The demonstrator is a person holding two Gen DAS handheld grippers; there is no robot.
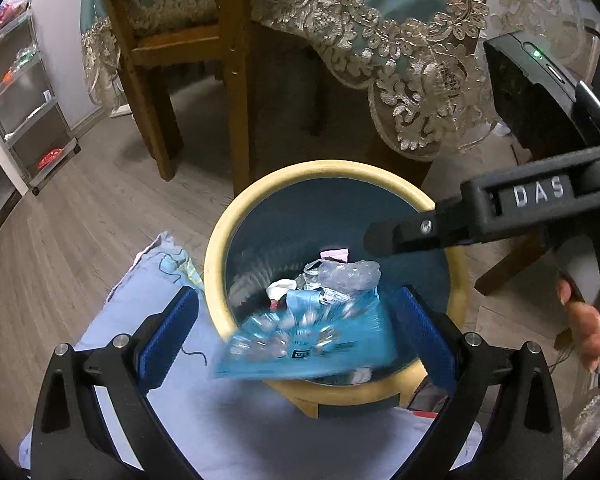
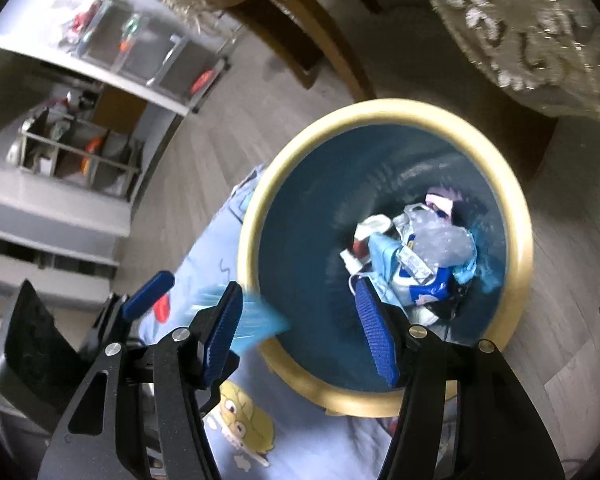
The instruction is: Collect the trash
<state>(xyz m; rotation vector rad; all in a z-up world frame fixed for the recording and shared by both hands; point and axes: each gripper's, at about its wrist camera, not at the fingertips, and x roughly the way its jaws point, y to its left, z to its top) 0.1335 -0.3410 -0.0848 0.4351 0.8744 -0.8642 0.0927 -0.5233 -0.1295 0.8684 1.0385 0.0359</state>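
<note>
A round bin (image 1: 220, 248) with a cream rim and dark blue inside stands on the floor, with several wrappers and a clear plastic bag (image 1: 348, 274) in it. My left gripper (image 1: 296, 332) is open above its near rim. A blue plastic wrapper (image 1: 300, 344) hangs blurred between the fingers, not touching either pad, over the rim. My right gripper (image 2: 300, 336) is open and empty over the bin (image 2: 524, 220); the blue wrapper (image 2: 260, 320) shows blurred behind its left finger. It also shows in the left wrist view (image 1: 500, 216) over the bin's far right.
A pale blue cloth with cartoon prints (image 1: 148, 300) lies under and beside the bin. Wooden chair legs (image 1: 236, 92) and a table with a lace-edged cloth (image 1: 412, 60) stand behind it. A shelf unit (image 1: 24, 96) stands at the left wall.
</note>
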